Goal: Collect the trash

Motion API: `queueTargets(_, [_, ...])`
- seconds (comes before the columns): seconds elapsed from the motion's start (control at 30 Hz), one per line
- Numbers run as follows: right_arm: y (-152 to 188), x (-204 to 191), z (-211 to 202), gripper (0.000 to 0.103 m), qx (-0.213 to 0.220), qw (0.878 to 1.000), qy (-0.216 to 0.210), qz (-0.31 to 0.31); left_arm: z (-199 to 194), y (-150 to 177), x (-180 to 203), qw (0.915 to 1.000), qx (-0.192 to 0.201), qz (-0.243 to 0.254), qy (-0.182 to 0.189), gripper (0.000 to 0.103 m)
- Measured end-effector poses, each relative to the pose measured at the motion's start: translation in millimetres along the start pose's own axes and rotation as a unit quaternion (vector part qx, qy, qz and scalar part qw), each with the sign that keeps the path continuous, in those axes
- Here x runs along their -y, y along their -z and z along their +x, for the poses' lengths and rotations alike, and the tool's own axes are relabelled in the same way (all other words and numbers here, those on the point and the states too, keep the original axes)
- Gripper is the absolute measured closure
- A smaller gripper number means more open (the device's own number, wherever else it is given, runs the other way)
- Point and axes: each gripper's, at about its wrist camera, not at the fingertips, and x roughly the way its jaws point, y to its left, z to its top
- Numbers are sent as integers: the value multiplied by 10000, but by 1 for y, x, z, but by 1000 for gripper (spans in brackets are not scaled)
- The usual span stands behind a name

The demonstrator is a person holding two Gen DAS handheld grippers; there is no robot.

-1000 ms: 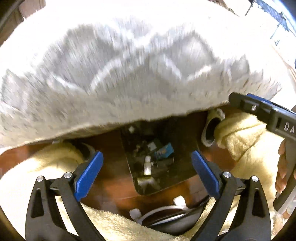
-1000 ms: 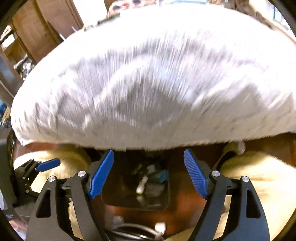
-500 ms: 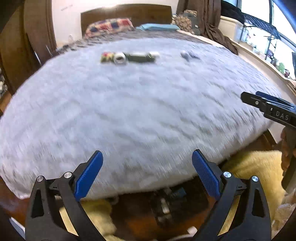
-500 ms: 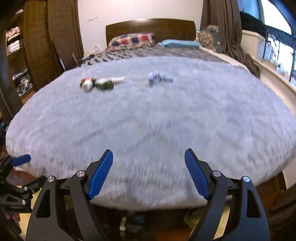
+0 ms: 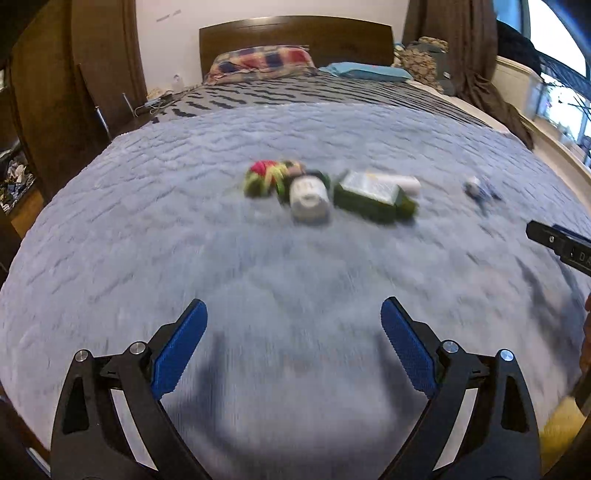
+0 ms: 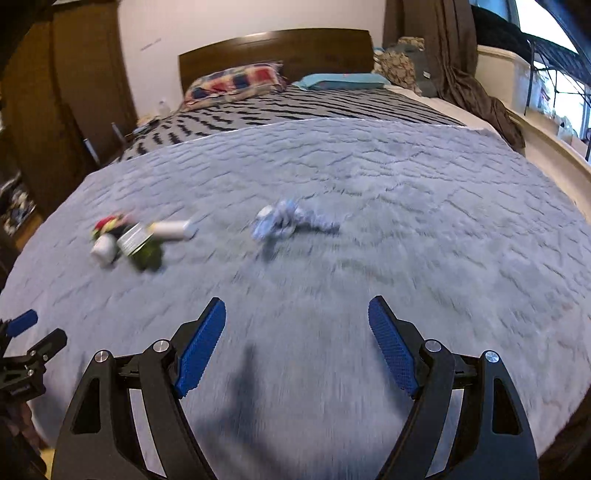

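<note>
Trash lies on a grey-blue fluffy blanket [image 5: 147,240]: a red and green crumpled wrapper [image 5: 266,177], a white cup on its side [image 5: 308,197], a dark green packet [image 5: 373,197], a white tube [image 5: 404,182] and a crumpled pale blue wrapper [image 5: 478,188]. My left gripper [image 5: 294,334] is open and empty over the near blanket, well short of the pile. My right gripper [image 6: 296,330] is open and empty, short of the blue wrapper [image 6: 284,221]; the pile [image 6: 129,240] lies to its left.
The blanket covers a bed with a striped cover [image 6: 295,107], a checked pillow [image 5: 258,62], a blue pillow [image 5: 365,70] and a wooden headboard [image 5: 295,35]. Dark wardrobes [image 5: 74,92] stand left; a window ledge [image 6: 535,140] and hung clothes right.
Both grippers have risen from the floor below the bed's foot, where a black bin of trash showed, to above the blanket. The trash on the bed has come nearer.
</note>
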Motion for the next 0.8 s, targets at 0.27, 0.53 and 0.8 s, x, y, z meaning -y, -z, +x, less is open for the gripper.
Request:
queueTargets(0.27, [-36,-14,63,23,-367,9993,30,56,51,-42,0,9999,-11,-129,-44,18])
queueTargets(0.53, [-54,-16,87,25,-409,9990,27,185,85,-74,-5,9992,-234,-323,-5,42])
queueTargets(0.8, [-50,-13,84,94,-408,9989,19,234,95,-74,10,9991,-398,-8,142,68])
